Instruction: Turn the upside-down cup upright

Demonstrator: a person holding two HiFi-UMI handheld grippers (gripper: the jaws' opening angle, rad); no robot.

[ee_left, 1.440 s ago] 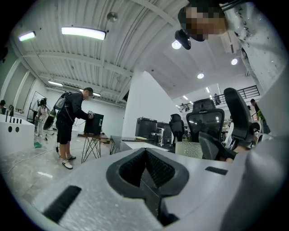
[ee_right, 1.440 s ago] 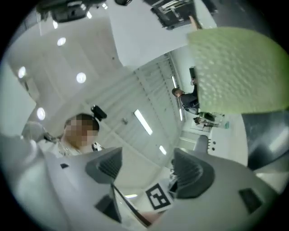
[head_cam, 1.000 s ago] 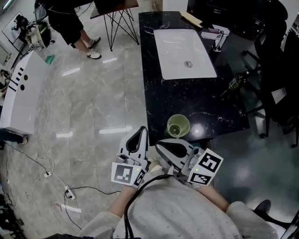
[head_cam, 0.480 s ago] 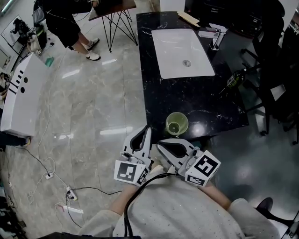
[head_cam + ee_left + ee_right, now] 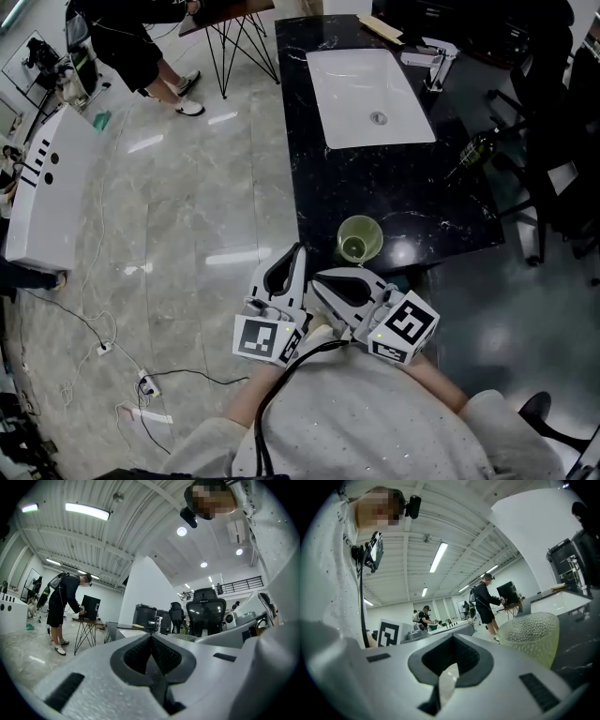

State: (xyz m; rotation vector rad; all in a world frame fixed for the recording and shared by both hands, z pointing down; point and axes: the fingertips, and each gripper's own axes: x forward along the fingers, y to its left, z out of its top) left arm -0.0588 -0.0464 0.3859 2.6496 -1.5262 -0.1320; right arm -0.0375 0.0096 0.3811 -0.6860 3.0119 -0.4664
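Note:
A translucent green cup point(image 5: 358, 238) stands mouth-up near the front edge of the black marble counter point(image 5: 375, 187). In the right gripper view the cup point(image 5: 532, 637) shows its dimpled wall just right of the jaws. My right gripper point(image 5: 317, 279) lies level just short of the counter edge, below and left of the cup, shut with nothing between its tips point(image 5: 452, 639). My left gripper point(image 5: 298, 251) sits beside it over the floor, left of the cup, and its jaws point(image 5: 151, 637) are shut and empty too. Neither gripper touches the cup.
A white sink point(image 5: 375, 98) with a faucet point(image 5: 436, 61) is set in the counter's far half. A dark bottle point(image 5: 473, 150) lies at the right edge, with black office chairs point(image 5: 562, 187) beyond. A person point(image 5: 141, 47) stands at a small table far left; cables point(image 5: 103, 347) lie on the floor.
The right gripper has rolled a little, so its marker cube now sits at a different angle. The cup and the left gripper stay where they were.

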